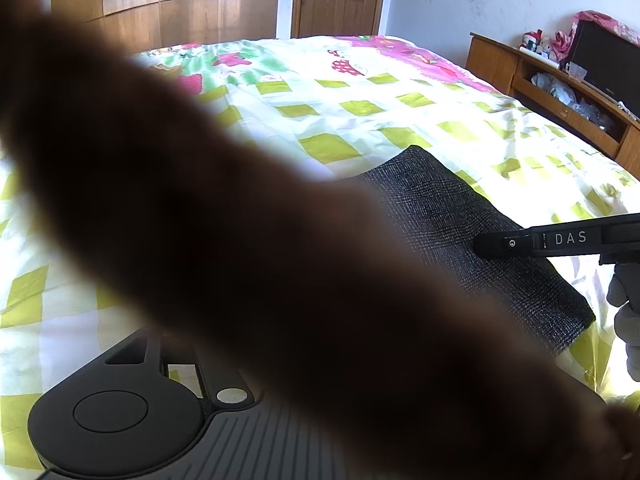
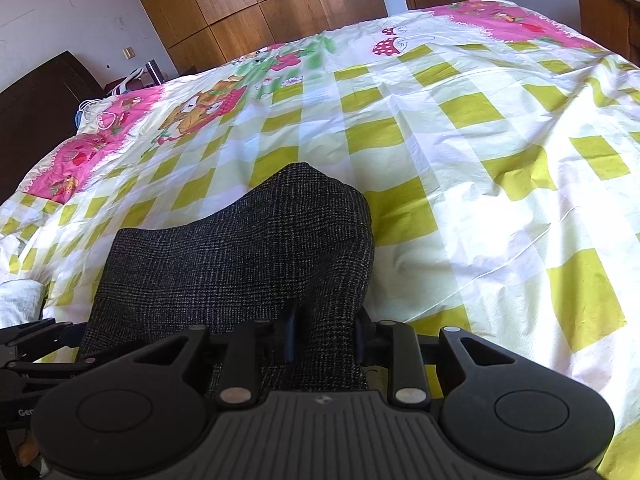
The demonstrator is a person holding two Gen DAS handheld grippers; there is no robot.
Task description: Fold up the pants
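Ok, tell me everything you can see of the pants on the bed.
The pants are dark charcoal with a fine pale check, in a woven, slightly coarse-looking cloth. They are already folded into a compact, thick bundle with a rounded far end. They lie on the yellow-checked bedspread near its close edge. In the right wrist view the right tongs are shut on the near edge of the cloth. In the left wrist view a dark blurred shape covers much of the pants, so the left tongs cannot be judged.

The dark grey checked pants are a coarse, matt woven cloth, lying on a thin, creased yellow-and-white checked cotton-like bedsheet, while the matt black plastic right gripper has a ribbed body.
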